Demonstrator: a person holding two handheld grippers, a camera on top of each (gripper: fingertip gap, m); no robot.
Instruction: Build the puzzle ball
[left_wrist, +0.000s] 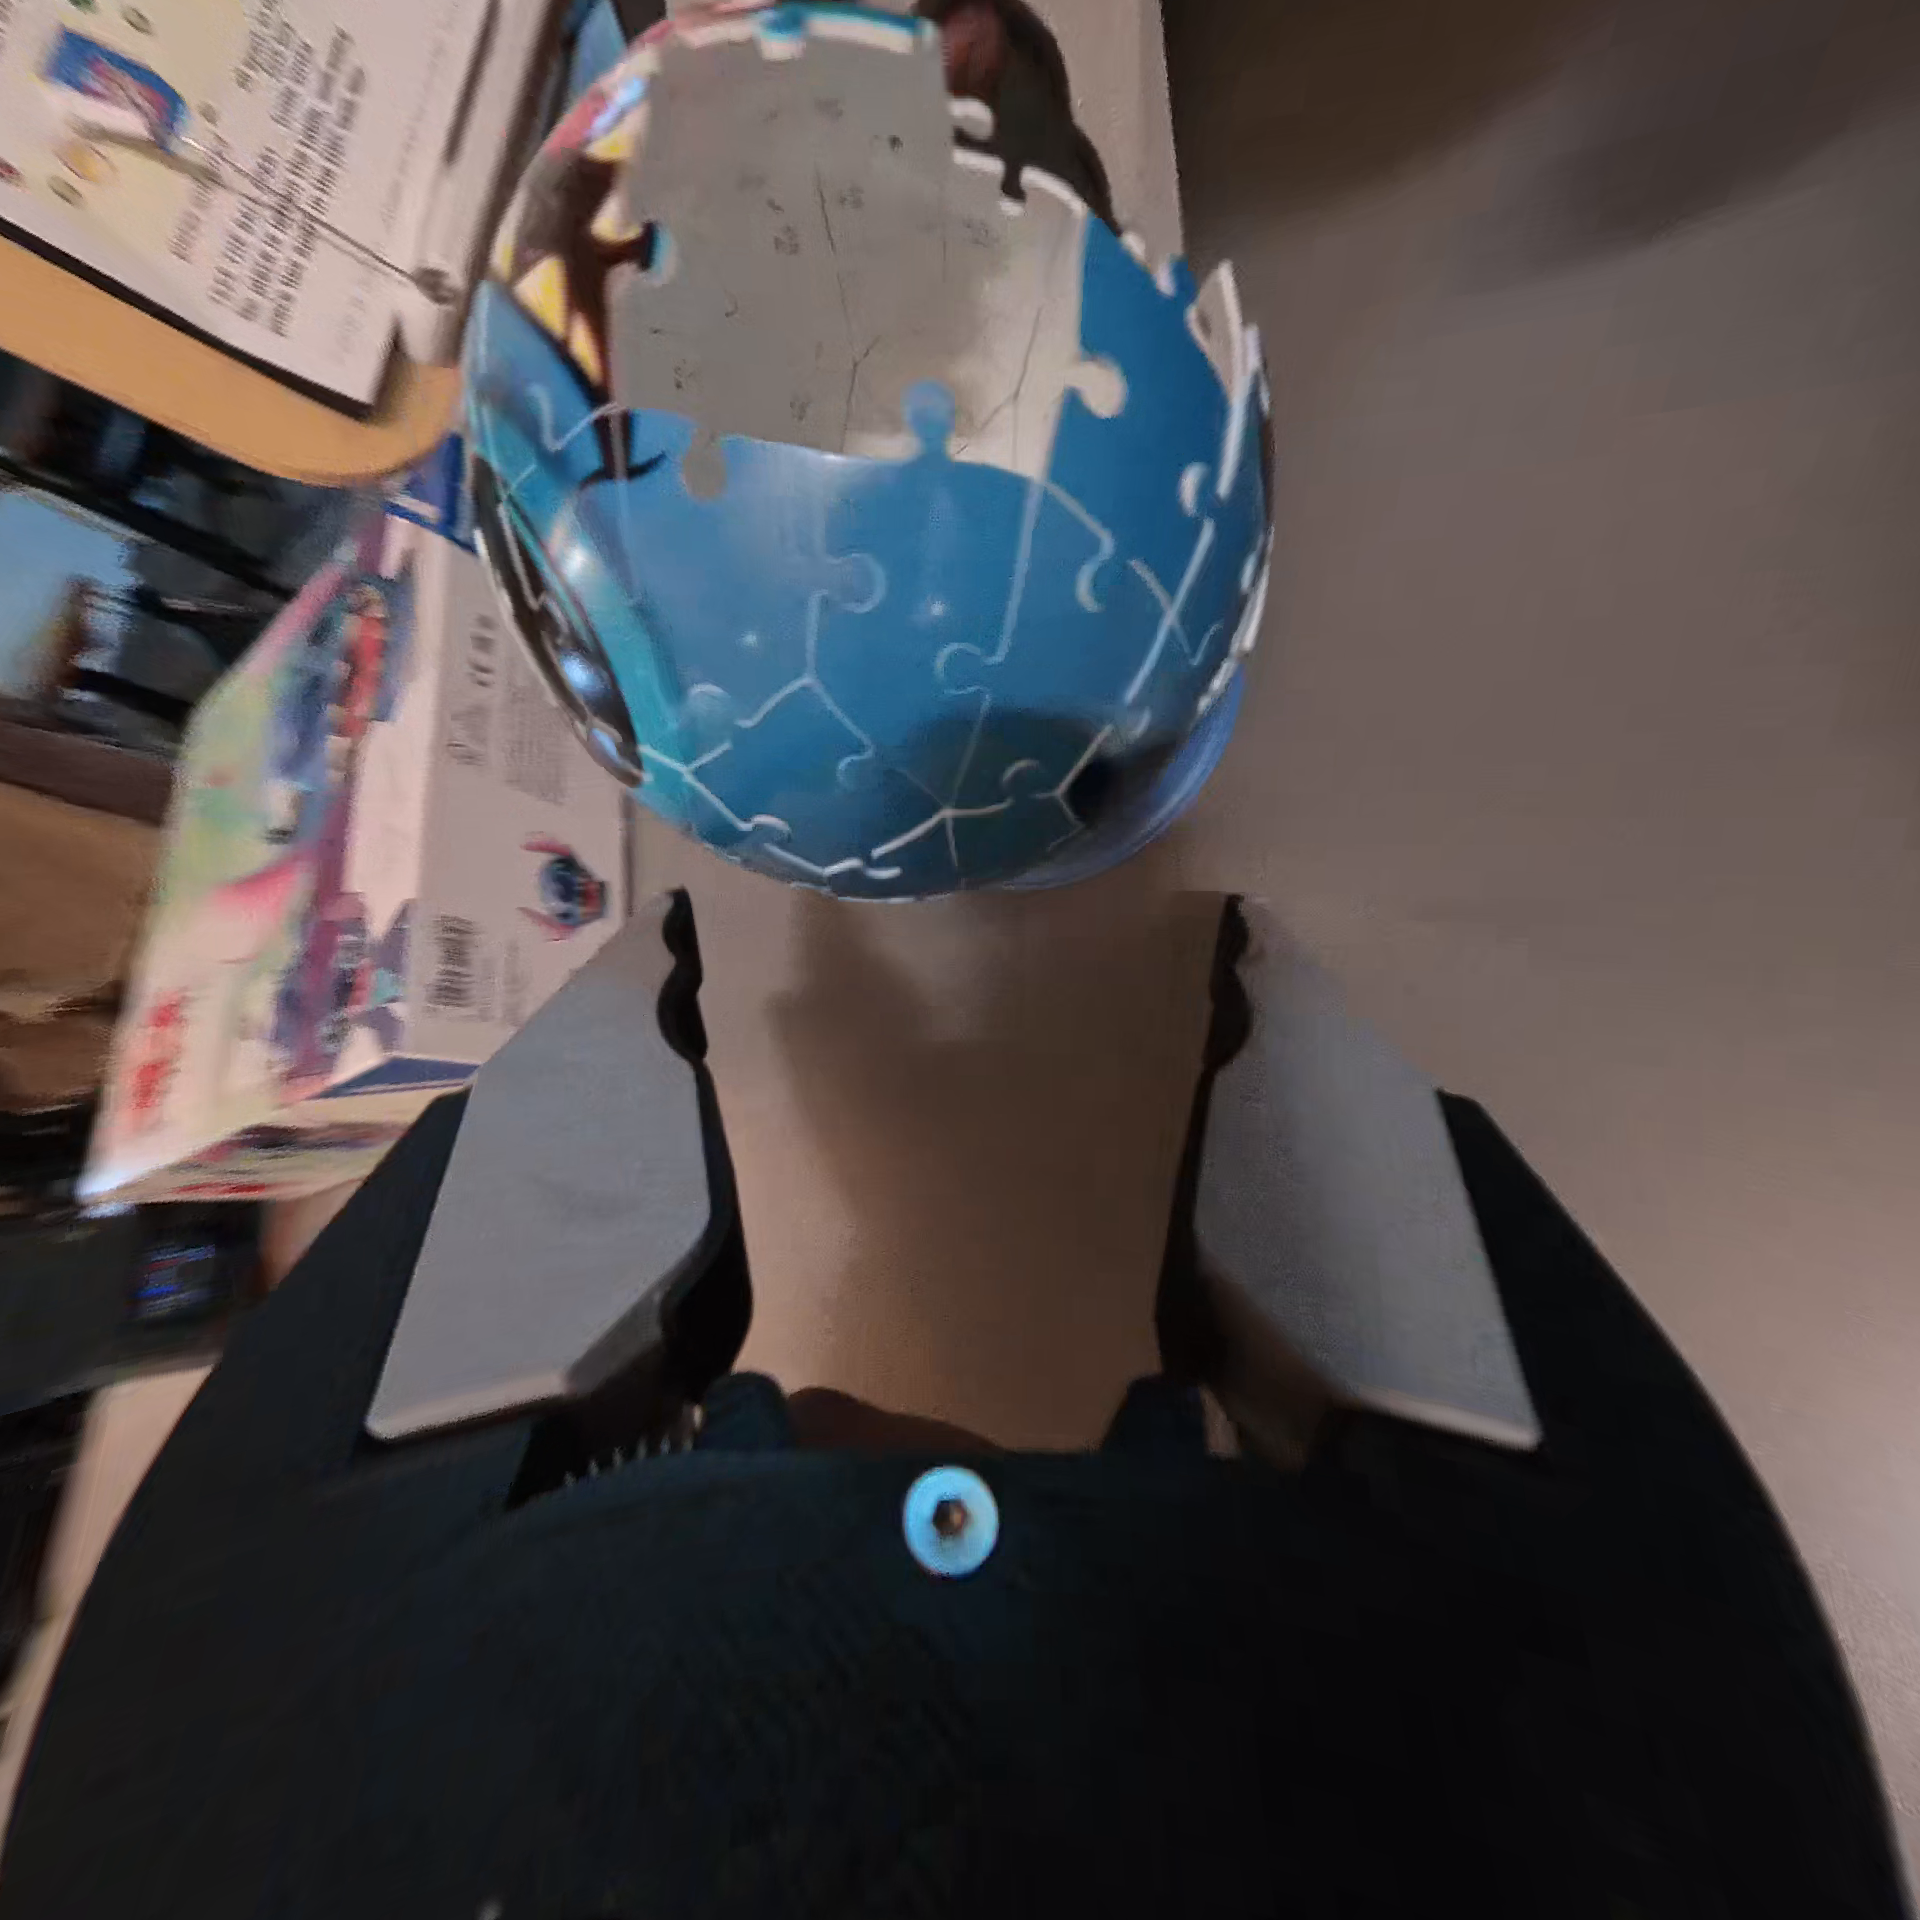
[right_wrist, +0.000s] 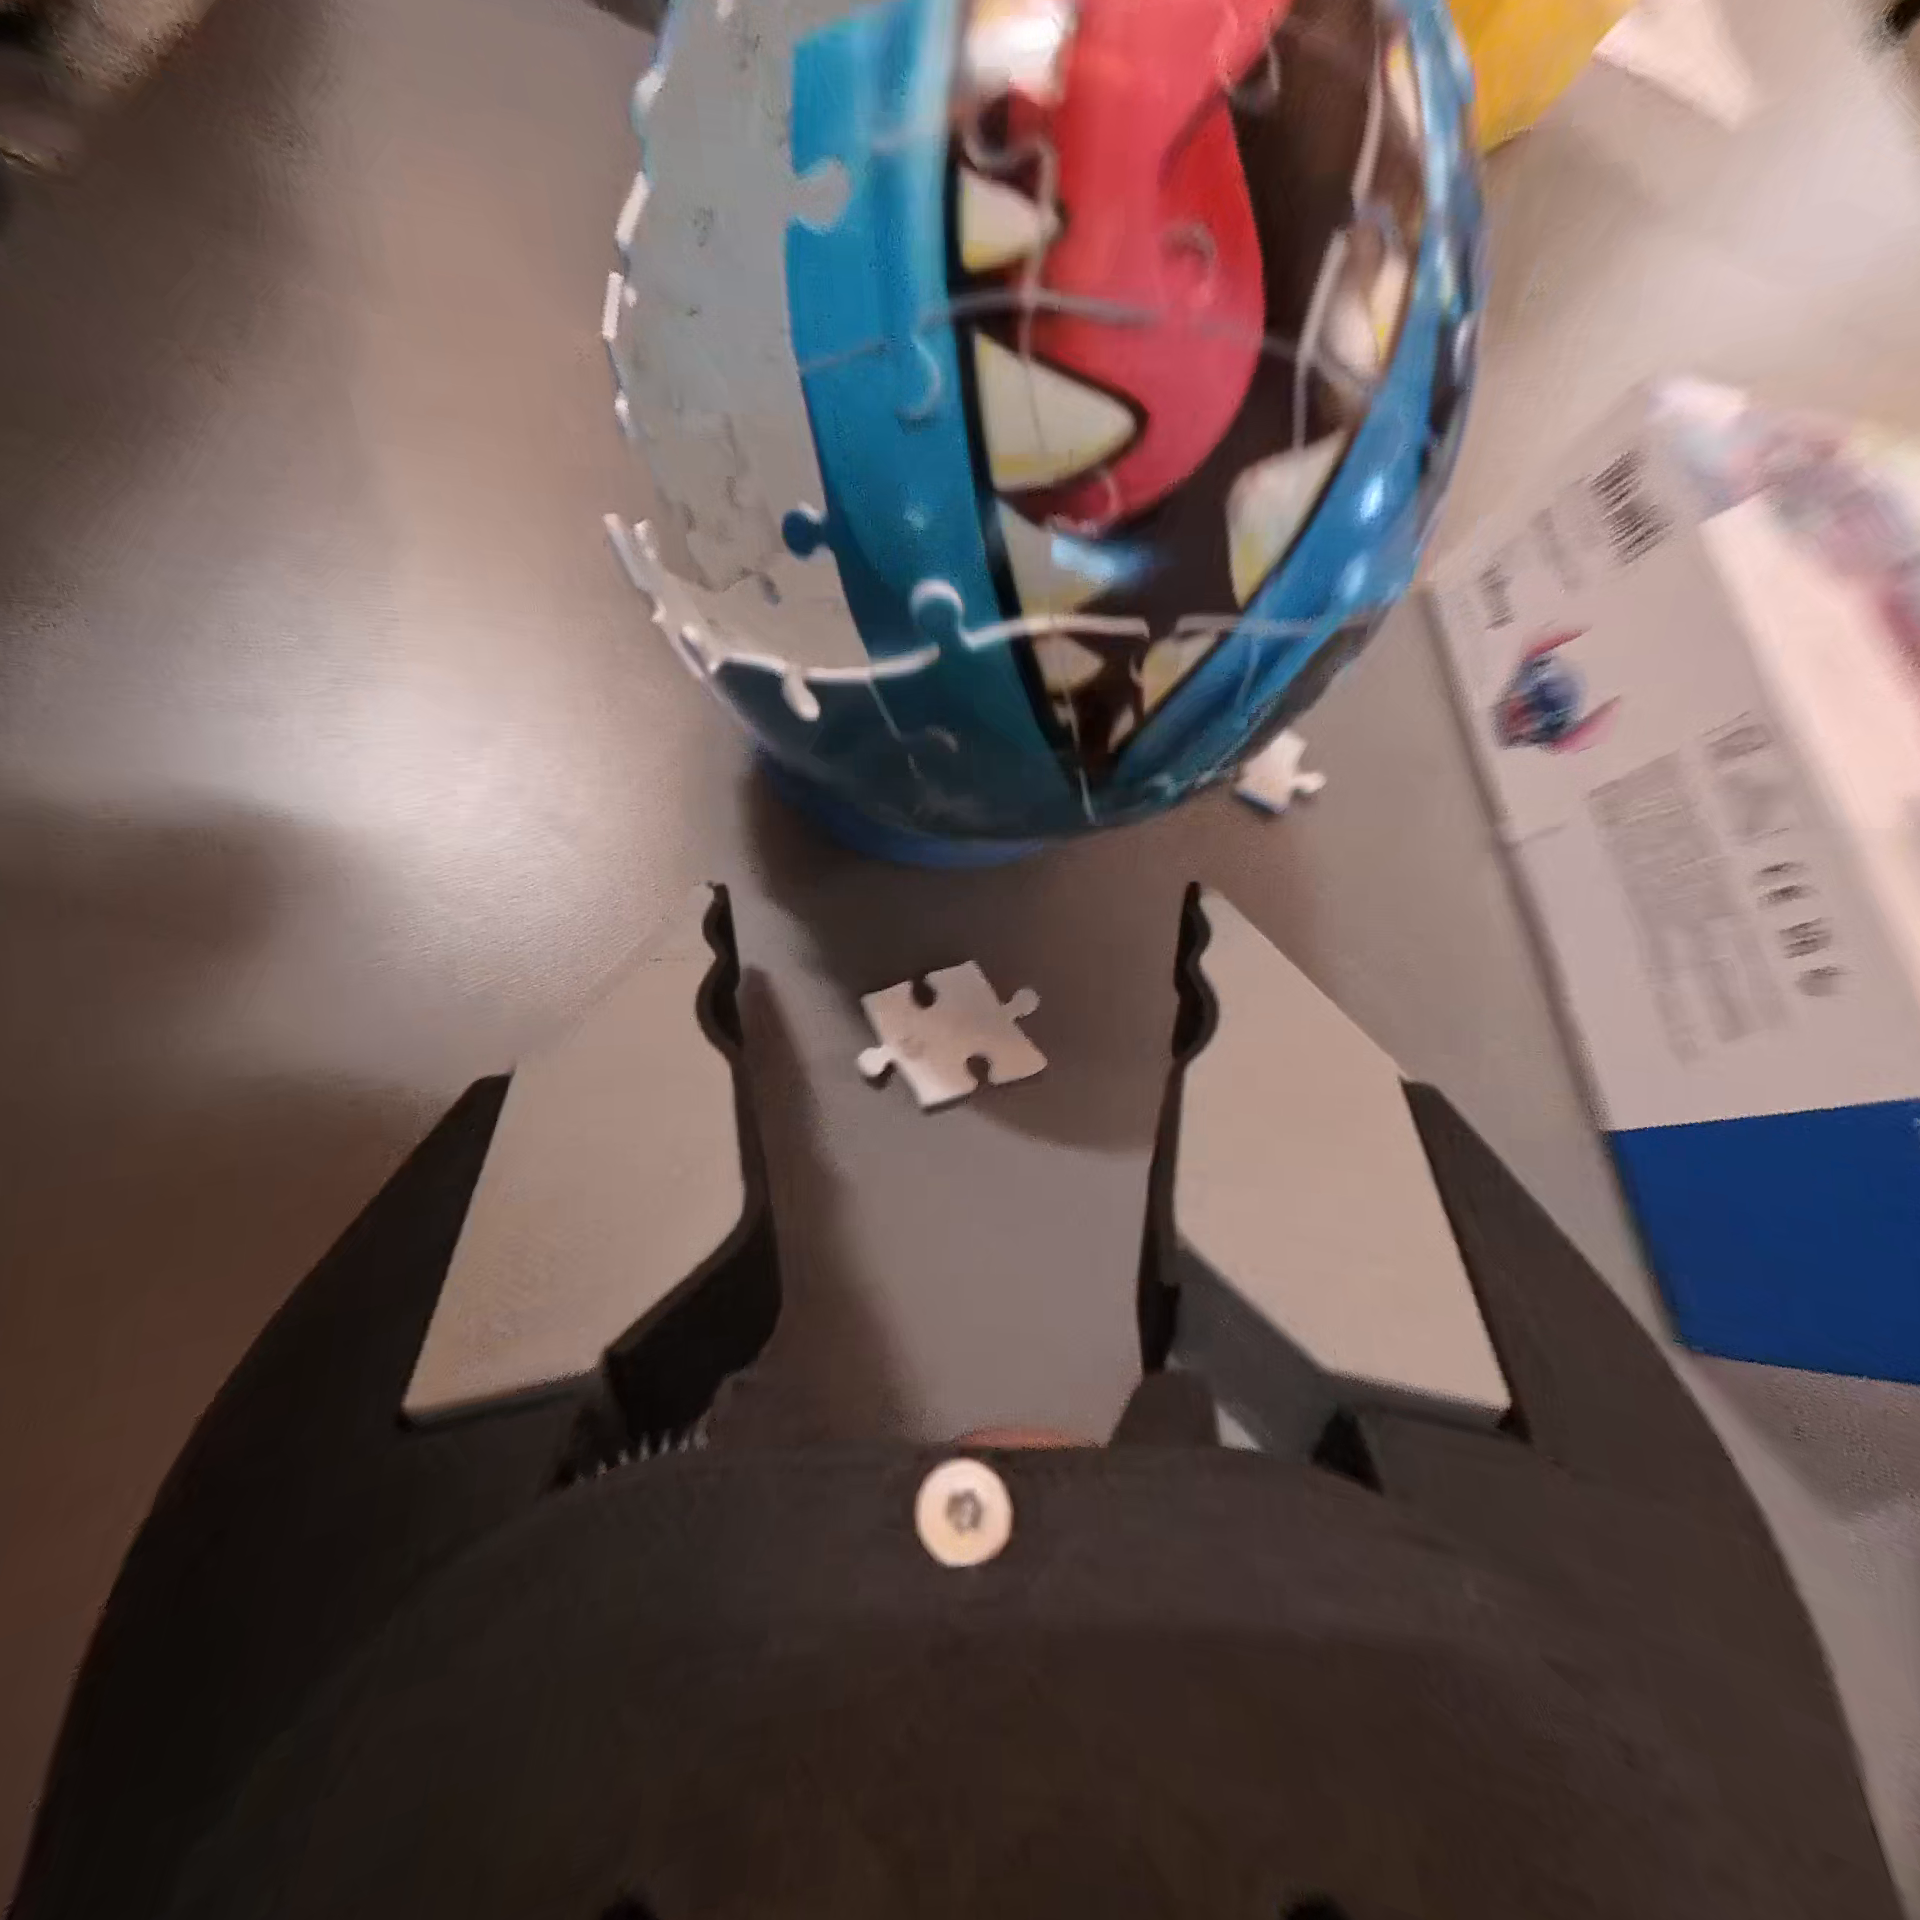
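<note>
A partly built blue puzzle ball (left_wrist: 914, 644) stands on a blue ring base on the grey table, with a large gap showing its grey inside. My left gripper (left_wrist: 951, 914) is open and empty, just short of the ball. In the right wrist view the ball (right_wrist: 1039, 436) shows a red and yellow picture. A loose grey puzzle piece (right_wrist: 951, 1034) lies face down on the table between my right gripper's open fingers. My right gripper (right_wrist: 951, 899) is open and empty, just short of the ball's base. Another loose piece (right_wrist: 1280, 777) lies by the ball's right side.
The puzzle's box (left_wrist: 364, 914) lies left of the ball in the left wrist view and at the right (right_wrist: 1714, 883) in the right wrist view. A printed sheet (left_wrist: 239, 177) lies at the far left. A yellow thing (right_wrist: 1527, 62) shows behind the ball. One gripper's finger ends stand about 12 cm off the other's. The loose piece (right_wrist: 1280, 777) lies around 8 cm away from my right fingertips.
</note>
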